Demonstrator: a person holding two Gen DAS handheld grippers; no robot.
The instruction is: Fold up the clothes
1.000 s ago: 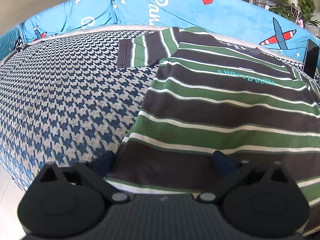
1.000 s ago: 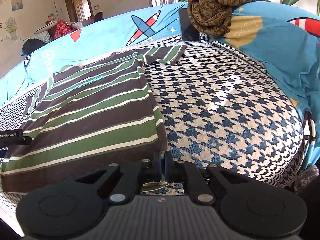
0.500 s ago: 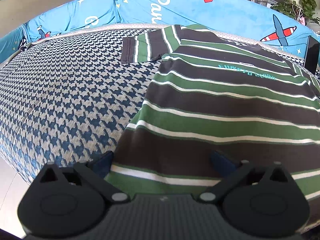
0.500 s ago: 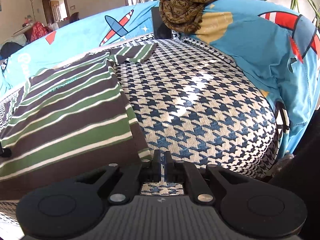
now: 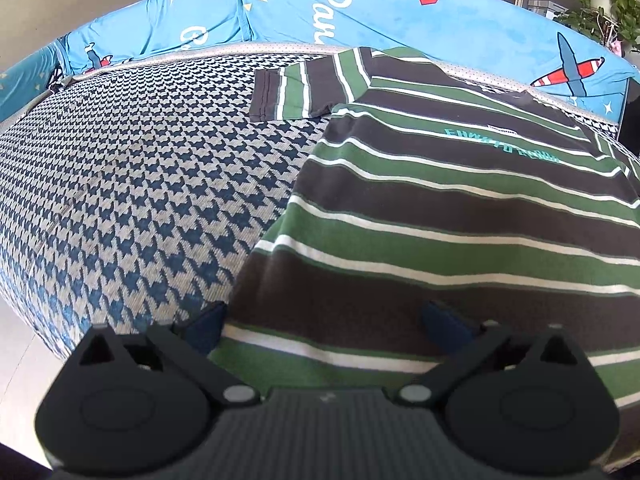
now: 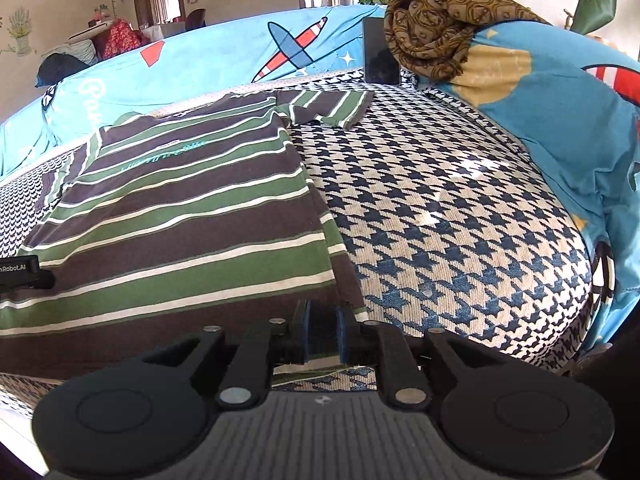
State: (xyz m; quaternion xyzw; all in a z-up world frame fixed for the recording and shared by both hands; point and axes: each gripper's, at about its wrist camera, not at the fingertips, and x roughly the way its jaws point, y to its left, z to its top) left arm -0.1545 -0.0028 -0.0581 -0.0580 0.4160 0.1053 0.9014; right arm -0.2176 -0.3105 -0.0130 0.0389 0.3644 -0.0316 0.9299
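Houndstooth-patterned blue and cream upholstery [image 6: 440,208] covers a wide sofa seat, backed by bright blue cushions printed with red-and-white aeroplanes [image 5: 400,20]. Flat on that seat lies a short-sleeved T-shirt striped in green, dark brown and white [image 5: 460,216], its hem at the seat's front edge, its collar toward the cushions, both sleeves spread out sideways. At the hem's left corner the left gripper [image 5: 324,320] stands wide open, its blue-padded fingers [image 5: 204,324] well apart with the cloth lying between them, untouched. At the hem's other corner the right gripper [image 6: 322,332] is opening: its jaws show a narrow gap with the shirt's edge between them, the pads no longer pressing it. Beyond the shirt, a brown patterned scarf [image 6: 440,20] is heaped on the cushion top.
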